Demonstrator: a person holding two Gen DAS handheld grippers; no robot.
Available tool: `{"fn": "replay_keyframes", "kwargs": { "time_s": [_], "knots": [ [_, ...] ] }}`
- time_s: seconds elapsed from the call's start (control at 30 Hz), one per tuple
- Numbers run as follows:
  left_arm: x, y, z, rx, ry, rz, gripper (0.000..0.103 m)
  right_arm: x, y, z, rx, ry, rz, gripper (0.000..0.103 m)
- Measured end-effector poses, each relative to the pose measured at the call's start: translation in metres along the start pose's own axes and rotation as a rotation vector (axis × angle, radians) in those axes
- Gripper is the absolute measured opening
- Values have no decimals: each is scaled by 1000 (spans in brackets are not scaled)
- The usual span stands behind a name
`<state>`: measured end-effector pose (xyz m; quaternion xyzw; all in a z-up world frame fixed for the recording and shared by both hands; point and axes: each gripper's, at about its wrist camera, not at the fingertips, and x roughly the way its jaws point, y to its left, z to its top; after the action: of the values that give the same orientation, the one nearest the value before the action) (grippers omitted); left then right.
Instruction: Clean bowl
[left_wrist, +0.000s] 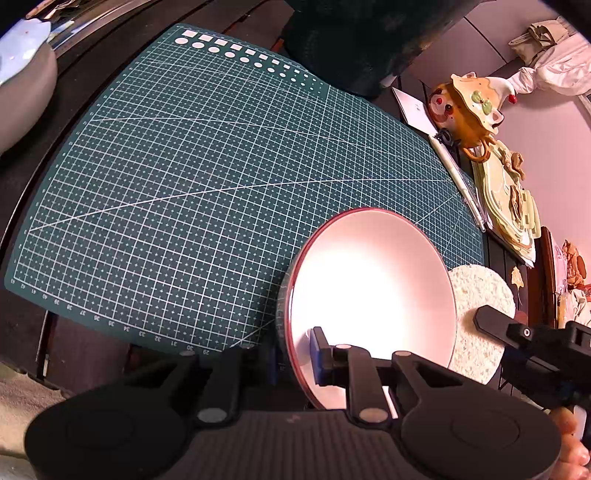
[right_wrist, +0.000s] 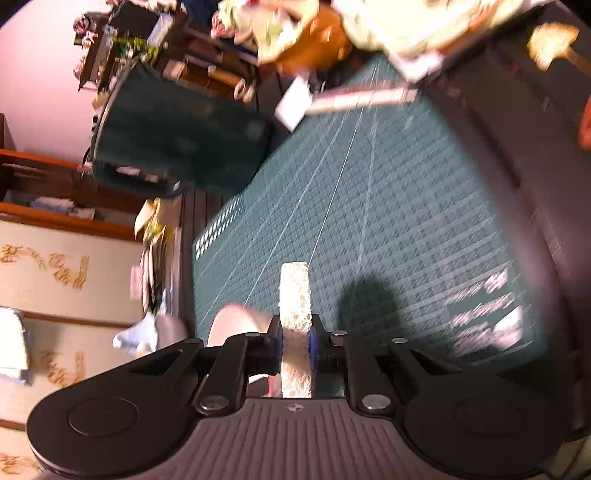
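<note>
White bowl rim clamped in downward-tilted left gripper jaws; right gripper jaws pinch the sponge edge-on.

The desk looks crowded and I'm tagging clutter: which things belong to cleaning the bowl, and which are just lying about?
In use:
- bowl, clamped at its rim by the left gripper
- sponge, clamped in the right gripper

Lying about:
- cutting mat
- pen
- ceramic figure
- dark green container
</note>
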<state>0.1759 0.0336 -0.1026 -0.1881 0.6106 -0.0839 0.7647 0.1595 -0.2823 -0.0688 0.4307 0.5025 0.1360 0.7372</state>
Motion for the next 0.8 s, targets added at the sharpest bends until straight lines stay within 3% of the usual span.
{"fn": "replay_keyframes", "kwargs": {
  "time_s": [0.13,0.37,0.47,0.67,0.8],
  "knots": [
    [0,0,2,11,-35,1,16,-8,0,-2,-6,-20,5,14],
    [-8,-14,2,149,-147,82,16,-9,0,-2,-13,-26,-13,14],
    [-17,-9,1,104,-184,79,16,-6,5,-2,-29,-27,-13,14],
    [-24,6,-8,-50,-108,48,22,-10,8,-3,-31,-32,1,14],
    [-25,-3,-17,-56,-87,60,22,-11,10,-3,-28,-27,17,14]
  ]
}}
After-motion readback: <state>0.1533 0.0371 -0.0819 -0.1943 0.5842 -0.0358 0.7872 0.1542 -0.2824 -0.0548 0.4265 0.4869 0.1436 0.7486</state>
